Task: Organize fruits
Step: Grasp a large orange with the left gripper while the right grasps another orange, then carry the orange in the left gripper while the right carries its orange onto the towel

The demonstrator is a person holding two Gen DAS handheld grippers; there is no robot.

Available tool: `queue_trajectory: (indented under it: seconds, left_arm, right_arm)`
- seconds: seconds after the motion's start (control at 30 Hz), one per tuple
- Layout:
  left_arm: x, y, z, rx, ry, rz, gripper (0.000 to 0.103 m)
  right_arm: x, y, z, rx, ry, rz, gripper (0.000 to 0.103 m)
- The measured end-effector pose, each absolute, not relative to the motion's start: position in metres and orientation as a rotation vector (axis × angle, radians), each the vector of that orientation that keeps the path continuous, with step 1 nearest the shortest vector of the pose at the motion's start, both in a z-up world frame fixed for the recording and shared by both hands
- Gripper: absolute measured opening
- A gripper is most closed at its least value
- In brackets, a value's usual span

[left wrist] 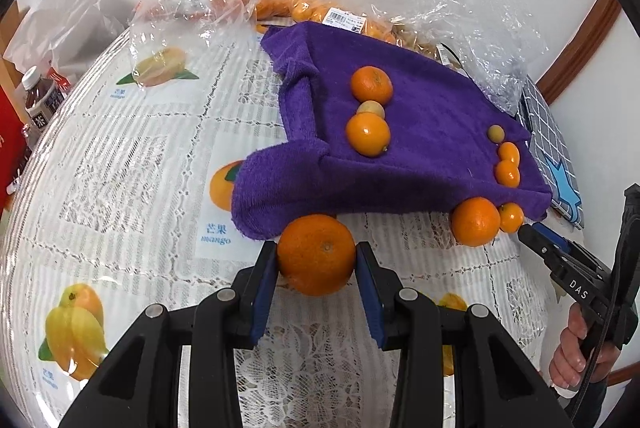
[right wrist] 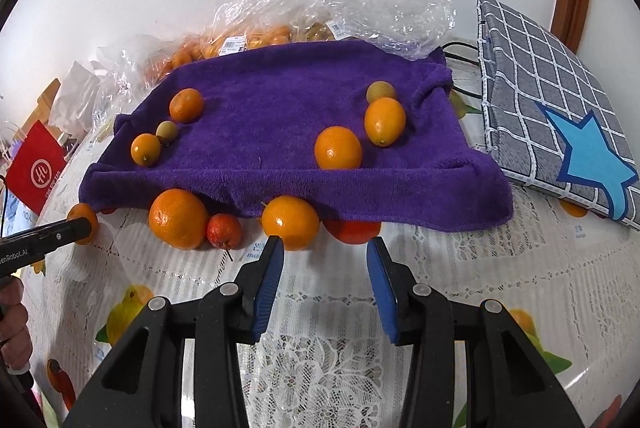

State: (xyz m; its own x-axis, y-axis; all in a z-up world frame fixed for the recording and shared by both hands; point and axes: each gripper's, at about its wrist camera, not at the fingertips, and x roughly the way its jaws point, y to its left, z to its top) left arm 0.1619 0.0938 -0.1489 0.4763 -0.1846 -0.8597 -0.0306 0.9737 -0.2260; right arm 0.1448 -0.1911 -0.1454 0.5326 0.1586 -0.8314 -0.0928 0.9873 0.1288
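My left gripper is shut on an orange at the near edge of a purple towel; both blue pads press its sides. From the right wrist view that orange shows behind the left gripper's tip. My right gripper stands open above the tablecloth, with nothing between its fingers. Its left fingertip is just short of a small orange at the purple towel's front edge. A bigger orange and a small red fruit lie to the left. Several oranges and kumquats rest on the towel.
Clear plastic bags of fruit lie behind the towel. A grey checked cloth bag with a blue star sits to the right. A bottle and a red package stand at the table's left edge. A hand holds the right gripper.
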Motion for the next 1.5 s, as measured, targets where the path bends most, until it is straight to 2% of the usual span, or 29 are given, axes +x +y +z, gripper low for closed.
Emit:
queue_trajectory:
  seconds: [0.6, 0.63, 0.7, 1.5]
  left_arm:
    - [0.172, 0.104, -0.147, -0.212, 1.071, -0.077, 0.037]
    - [0.172, 0.104, -0.147, -0.213, 1.072, -0.077, 0.037]
    - [0.171, 0.105, -0.147, -0.216, 1.072, -0.074, 0.037]
    - [0.161, 0.075, -0.126, -0.220, 1.034, -0.124, 0.037]
  right_arm:
    - [0.168, -0.166, -0.161, 0.069, 1.018, 0.215, 0.043]
    - [0.170, -0.164, -0.162, 0.062, 1.009, 0.210, 0.042]
    - [0.172, -0.163, -0.162, 0.066, 1.012, 0.213, 0.031]
    - [0.129, -0.199, -0.132, 0.097, 0.969, 0.176, 0.031]
